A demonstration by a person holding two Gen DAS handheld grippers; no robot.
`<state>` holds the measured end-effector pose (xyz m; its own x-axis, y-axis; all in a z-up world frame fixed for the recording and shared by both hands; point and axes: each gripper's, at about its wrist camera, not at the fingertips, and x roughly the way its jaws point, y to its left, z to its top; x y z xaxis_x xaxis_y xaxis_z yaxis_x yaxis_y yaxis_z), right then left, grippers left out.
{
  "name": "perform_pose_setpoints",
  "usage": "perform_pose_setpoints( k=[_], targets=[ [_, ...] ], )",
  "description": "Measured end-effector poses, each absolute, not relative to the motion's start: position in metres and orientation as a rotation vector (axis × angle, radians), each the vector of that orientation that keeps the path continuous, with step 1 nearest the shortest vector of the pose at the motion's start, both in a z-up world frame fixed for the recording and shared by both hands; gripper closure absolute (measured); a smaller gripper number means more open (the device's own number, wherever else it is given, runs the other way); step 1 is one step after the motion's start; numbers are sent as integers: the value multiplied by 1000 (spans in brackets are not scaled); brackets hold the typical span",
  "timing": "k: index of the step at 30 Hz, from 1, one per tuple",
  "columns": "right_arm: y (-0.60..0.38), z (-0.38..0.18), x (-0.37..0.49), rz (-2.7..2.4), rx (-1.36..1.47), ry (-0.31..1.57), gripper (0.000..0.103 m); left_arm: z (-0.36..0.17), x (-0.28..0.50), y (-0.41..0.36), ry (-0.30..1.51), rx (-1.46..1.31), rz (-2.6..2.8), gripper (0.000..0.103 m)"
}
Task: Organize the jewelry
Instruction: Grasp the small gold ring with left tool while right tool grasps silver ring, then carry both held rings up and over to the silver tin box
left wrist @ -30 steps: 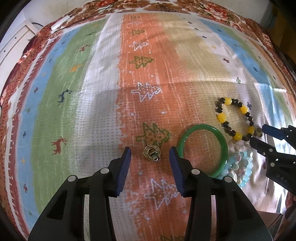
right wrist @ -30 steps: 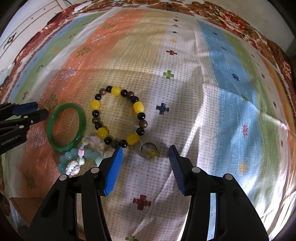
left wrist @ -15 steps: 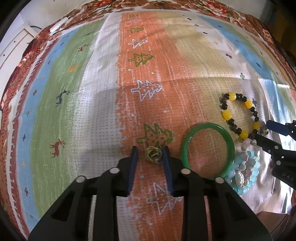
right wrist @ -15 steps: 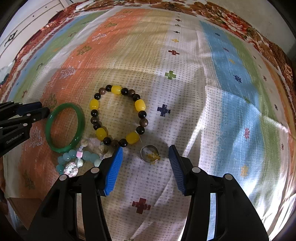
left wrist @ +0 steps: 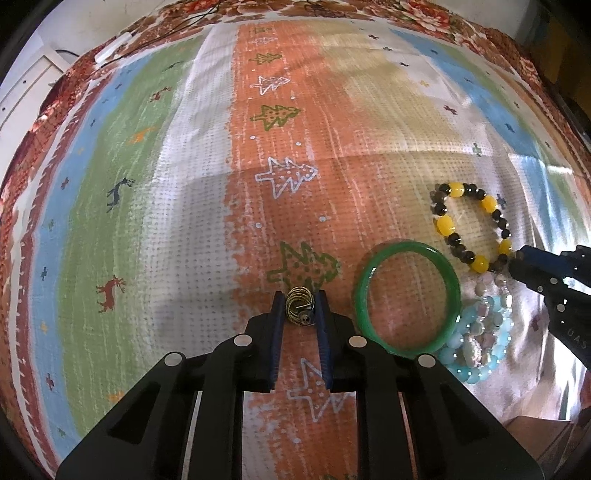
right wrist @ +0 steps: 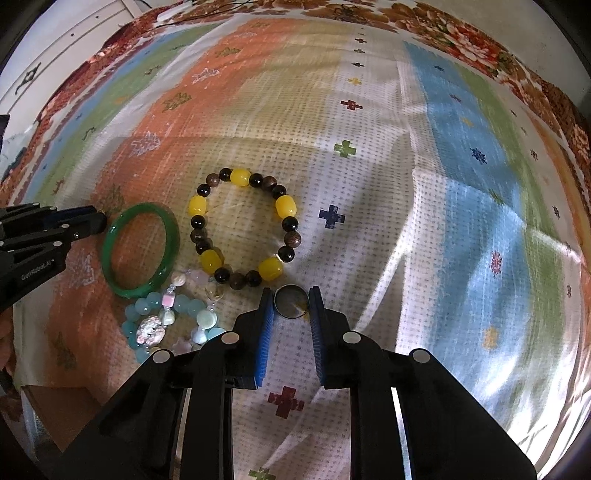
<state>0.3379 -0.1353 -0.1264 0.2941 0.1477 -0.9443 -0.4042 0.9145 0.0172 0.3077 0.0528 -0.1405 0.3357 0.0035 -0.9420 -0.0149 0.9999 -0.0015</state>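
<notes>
My left gripper is shut on a small gold coiled ring that rests on the orange stripe of the cloth. My right gripper is shut on a round metal ring on the white stripe. A green bangle lies just right of the left gripper. A yellow and dark bead bracelet lies beyond the right gripper. A pale blue bead bracelet lies left of the right gripper.
A striped patterned cloth covers the surface, with a floral border at the far edge. A brown box corner sits at the near edge. White furniture stands at the far left.
Both grippers closed from wide open: the left one onto the gold coiled ring, the right one onto the round metal ring. Both moved slightly forward.
</notes>
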Motion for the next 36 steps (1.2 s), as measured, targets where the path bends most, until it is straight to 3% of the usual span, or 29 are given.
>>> perform_pose_setpoints(
  k=[36],
  targets=[
    [-150, -52, 274, 367, -104, 1029, 83, -69, 246, 22, 1091, -64, -54, 87]
  ],
)
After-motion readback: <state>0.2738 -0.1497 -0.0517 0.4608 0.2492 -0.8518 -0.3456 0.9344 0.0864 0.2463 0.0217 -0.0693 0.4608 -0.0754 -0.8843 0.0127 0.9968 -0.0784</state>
